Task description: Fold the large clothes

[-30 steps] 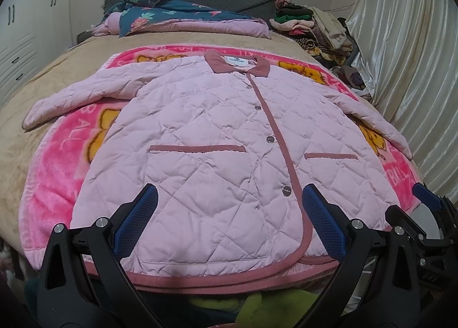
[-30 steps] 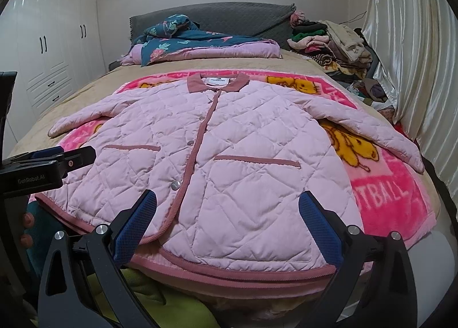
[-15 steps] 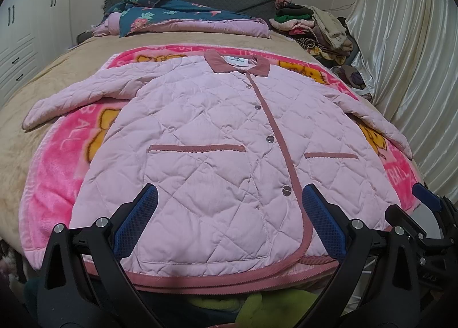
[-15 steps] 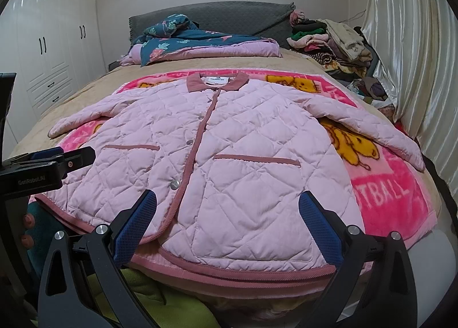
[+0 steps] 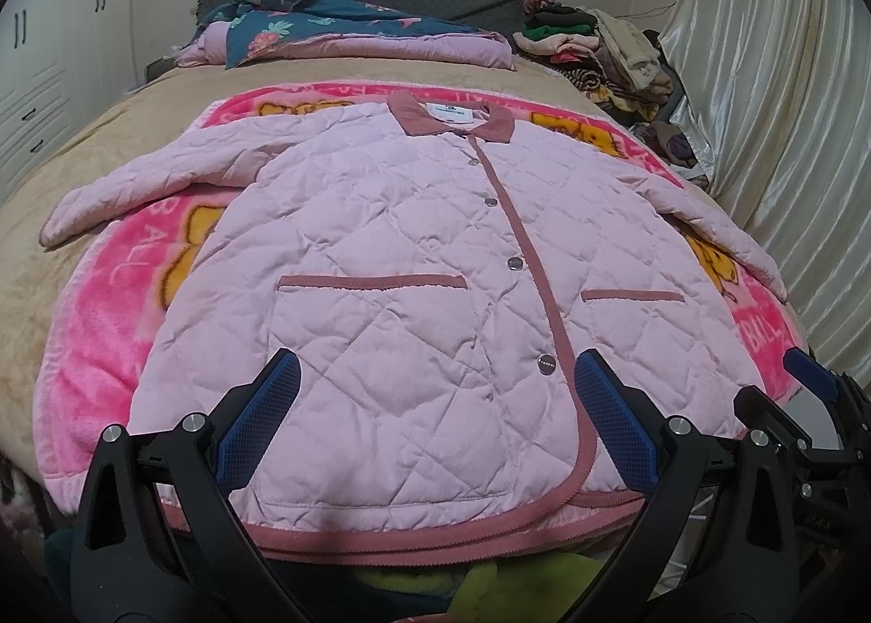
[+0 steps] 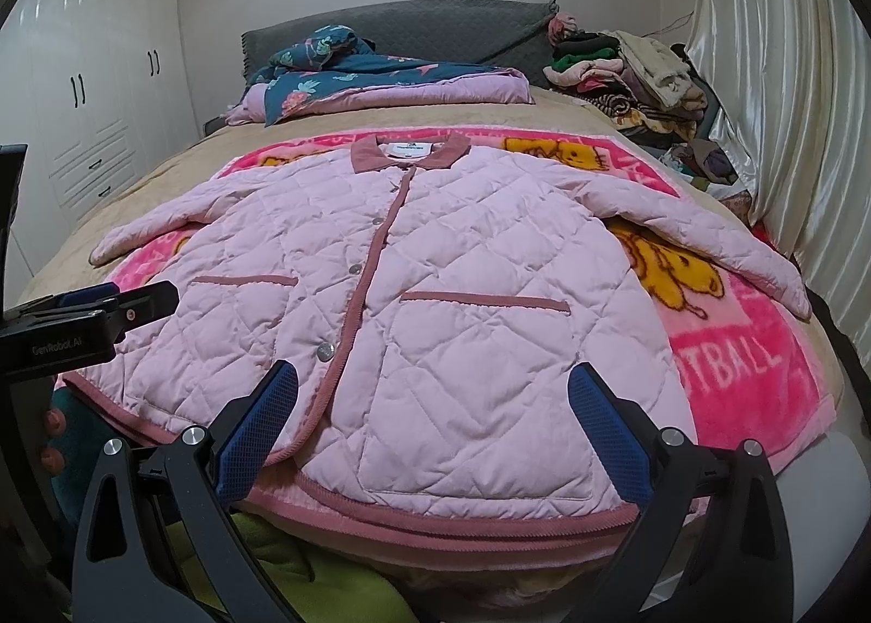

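Quilted jacket [image 5: 392, 264] flat on pink blanket [image 5: 109, 329], clothes pile [image 5: 599, 46] behind, both grippers' fingers [image 5: 261, 421] apart.

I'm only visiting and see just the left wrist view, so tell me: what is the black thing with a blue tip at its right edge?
Observer: The right gripper. Its own camera shows both blue-padded fingers spread open near the hem of the pink quilted jacket, holding nothing.
Visitor: Who holds the left one?
Observer: Only two fingertips show, beside the black body of the left gripper.
Visitor: Any writing on it?
Observer: Yes, a white "GenRobot AI" label.
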